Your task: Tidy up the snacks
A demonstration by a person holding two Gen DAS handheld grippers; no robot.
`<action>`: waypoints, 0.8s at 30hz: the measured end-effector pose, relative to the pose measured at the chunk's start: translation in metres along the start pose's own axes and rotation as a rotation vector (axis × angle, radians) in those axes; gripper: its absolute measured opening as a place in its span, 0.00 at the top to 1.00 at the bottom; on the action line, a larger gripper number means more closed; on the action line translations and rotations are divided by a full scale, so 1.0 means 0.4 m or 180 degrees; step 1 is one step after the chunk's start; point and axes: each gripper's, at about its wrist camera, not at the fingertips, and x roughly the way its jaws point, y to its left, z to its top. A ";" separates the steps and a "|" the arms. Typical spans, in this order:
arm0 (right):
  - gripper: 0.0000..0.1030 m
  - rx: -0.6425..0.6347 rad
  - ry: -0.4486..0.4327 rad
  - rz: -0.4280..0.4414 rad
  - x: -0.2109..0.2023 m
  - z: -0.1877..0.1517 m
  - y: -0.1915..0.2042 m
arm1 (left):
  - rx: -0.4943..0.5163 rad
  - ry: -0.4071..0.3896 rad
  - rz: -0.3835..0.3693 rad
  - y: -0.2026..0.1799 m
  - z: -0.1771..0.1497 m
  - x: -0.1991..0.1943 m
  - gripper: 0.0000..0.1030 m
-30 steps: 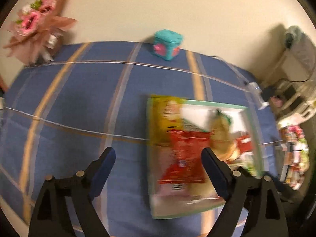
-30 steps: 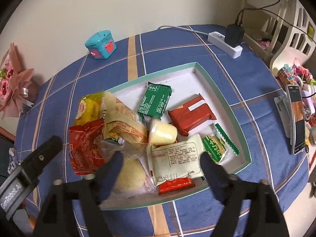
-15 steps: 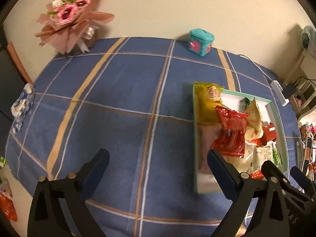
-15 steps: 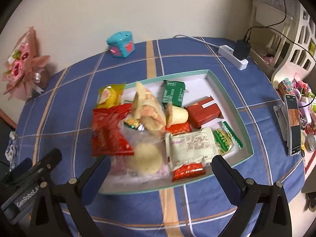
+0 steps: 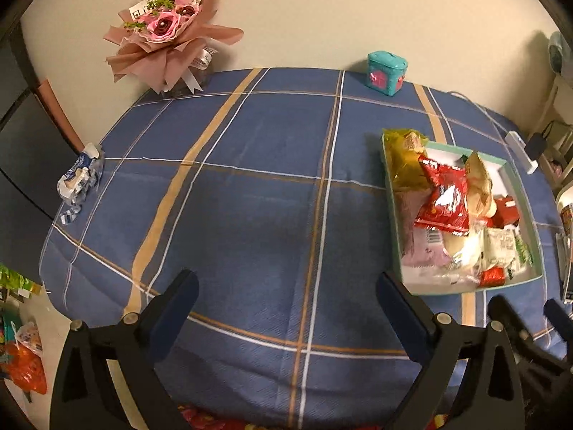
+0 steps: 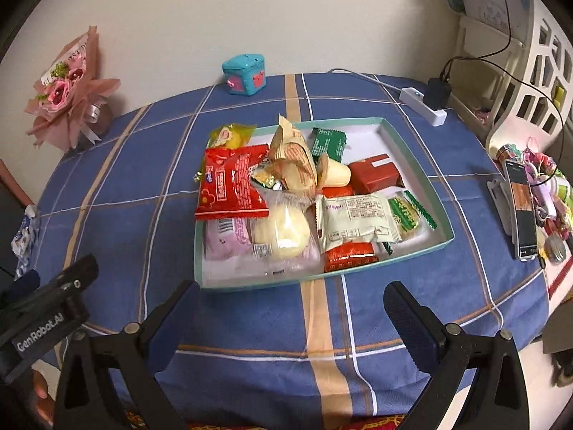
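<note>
Left gripper [image 5: 286,301]: jaws spread wide, empty; well left of tray [image 6: 415,157]
Right gripper [image 6: 292,308]: jaws wide, empty; just before tray
Risk: heaped red packet [image 6: 232,186] overhangs tray's rim; a careless grab may spill it

Desk cover: blue plaid cloth [image 5: 250,197] with tan and white stripes, filling mid frame.
Upper left: pink-wrapped flower bouquet [image 5: 168,32] against the wall.
Top centre: small teal box [image 6: 244,74] with pink patches, at the desk's far edge.
Left edge: crumpled blue-and-white wrapper [image 5: 79,177].
Upper right: white power strip [image 6: 424,106] with a black plug.
Right edge: phone [image 6: 523,208] on a stand, beside colourful clutter.
</note>
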 end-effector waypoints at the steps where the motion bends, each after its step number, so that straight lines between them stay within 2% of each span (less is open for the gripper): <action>1: 0.00 0.0000 -0.0005 -0.0004 -0.001 0.000 0.000 | 0.0011 0.0016 0.0014 0.000 -0.001 0.002 0.04; 10: 0.00 -0.0035 0.0016 -0.0056 -0.001 0.001 0.003 | 0.0010 0.0158 0.0040 0.000 -0.005 0.022 0.04; 24: 0.00 -0.0043 0.0061 -0.0073 0.003 0.003 0.004 | 0.0006 0.0201 0.0061 0.006 -0.001 0.027 0.04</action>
